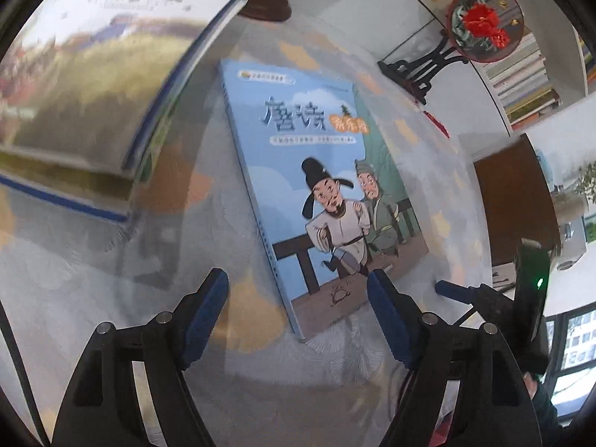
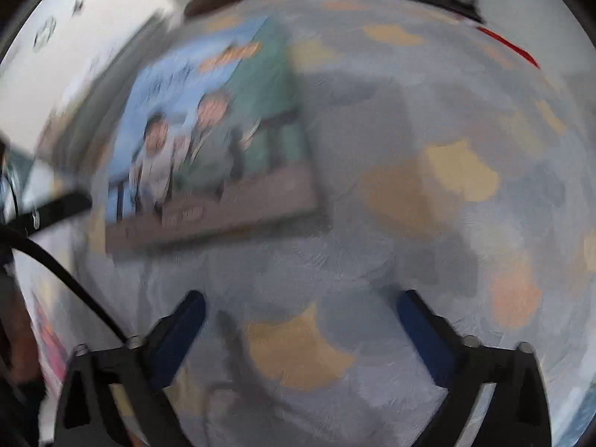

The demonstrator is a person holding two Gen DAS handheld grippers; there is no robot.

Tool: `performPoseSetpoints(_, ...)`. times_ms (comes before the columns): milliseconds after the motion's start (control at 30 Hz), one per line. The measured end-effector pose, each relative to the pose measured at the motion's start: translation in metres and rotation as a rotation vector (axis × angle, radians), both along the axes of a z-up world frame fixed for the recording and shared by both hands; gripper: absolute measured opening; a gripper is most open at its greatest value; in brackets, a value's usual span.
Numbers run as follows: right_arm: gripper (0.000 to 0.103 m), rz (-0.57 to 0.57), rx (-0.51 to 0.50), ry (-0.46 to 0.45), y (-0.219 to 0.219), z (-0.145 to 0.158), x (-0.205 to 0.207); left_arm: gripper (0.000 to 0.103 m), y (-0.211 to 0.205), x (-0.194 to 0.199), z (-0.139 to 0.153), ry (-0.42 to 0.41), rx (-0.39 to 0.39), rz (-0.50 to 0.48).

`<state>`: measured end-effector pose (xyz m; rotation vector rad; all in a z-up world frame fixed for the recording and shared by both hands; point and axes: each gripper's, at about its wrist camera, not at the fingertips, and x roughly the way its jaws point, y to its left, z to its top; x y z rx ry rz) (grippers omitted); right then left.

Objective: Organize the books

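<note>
The blue book (image 1: 320, 193) lies flat on the table (image 1: 428, 141), right of a stack (image 1: 85, 104) of 2 books. It looks thin, light and glossy, likely slippery; best pinched at its near edge. The left gripper (image 1: 298, 290) and the right gripper (image 2: 301, 309) both gape wide, holding nothing

left tongs (image 1: 298, 290): black frame, blue pads, silver screws | right tongs (image 2: 301, 313): same, black cable
</note>
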<state>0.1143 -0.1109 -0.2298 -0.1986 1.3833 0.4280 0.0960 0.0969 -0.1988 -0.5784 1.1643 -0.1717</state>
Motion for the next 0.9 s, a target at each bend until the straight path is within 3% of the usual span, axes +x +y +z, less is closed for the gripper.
performPoseSetpoints(100, 0.103, 0.046, -0.083, -0.077, 0.009, -0.005, -0.010, 0.076, -0.002, -0.006, -0.001, -0.019, 0.000, 0.029)
performPoseSetpoints(300, 0.103, 0.035, -0.031, -0.161, -0.008, -0.008, -0.021, 0.084, -0.002, -0.010, -0.002, -0.005, -0.023, 0.059)
performPoseSetpoints(367, 0.103, 0.039, -0.029, -0.179, -0.010, -0.009, -0.025, 0.095, -0.006, -0.008, -0.003, -0.007, -0.026, 0.066)
performPoseSetpoints(467, 0.103, 0.073, -0.041, -0.139, -0.013, -0.011, -0.026, 0.099, -0.016, -0.002, -0.001, 0.004, 0.011, 0.075)
performPoseSetpoints(500, 0.103, 0.089, -0.047, -0.116, -0.005, -0.012, -0.022, 0.098, -0.019, 0.000, 0.001, 0.004, 0.029, 0.076)
performPoseSetpoints(533, 0.097, 0.096, -0.041, -0.100, -0.006, -0.010, -0.019, 0.094, -0.022, 0.000, 0.004, -0.013, 0.039, 0.073)
performPoseSetpoints(600, 0.087, 0.099, 0.013, -0.121, -0.011, 0.003, -0.011, 0.081, -0.024, 0.002, 0.008, -0.037, 0.039, 0.060)
performPoseSetpoints(667, 0.086, 0.105, 0.054, -0.146, -0.015, 0.015, 0.005, 0.063, -0.026, 0.009, 0.005, -0.015, 0.069, 0.062)
performPoseSetpoints(733, 0.075, 0.099, 0.108, -0.149, -0.015, 0.021, 0.031, 0.052, -0.023, 0.014, 0.004, -0.015, 0.075, 0.084)
performPoseSetpoints(900, 0.057, 0.106, 0.222, -0.072, 0.012, 0.011, 0.083, 0.048, -0.018, 0.022, 0.001, -0.008, 0.090, 0.143)
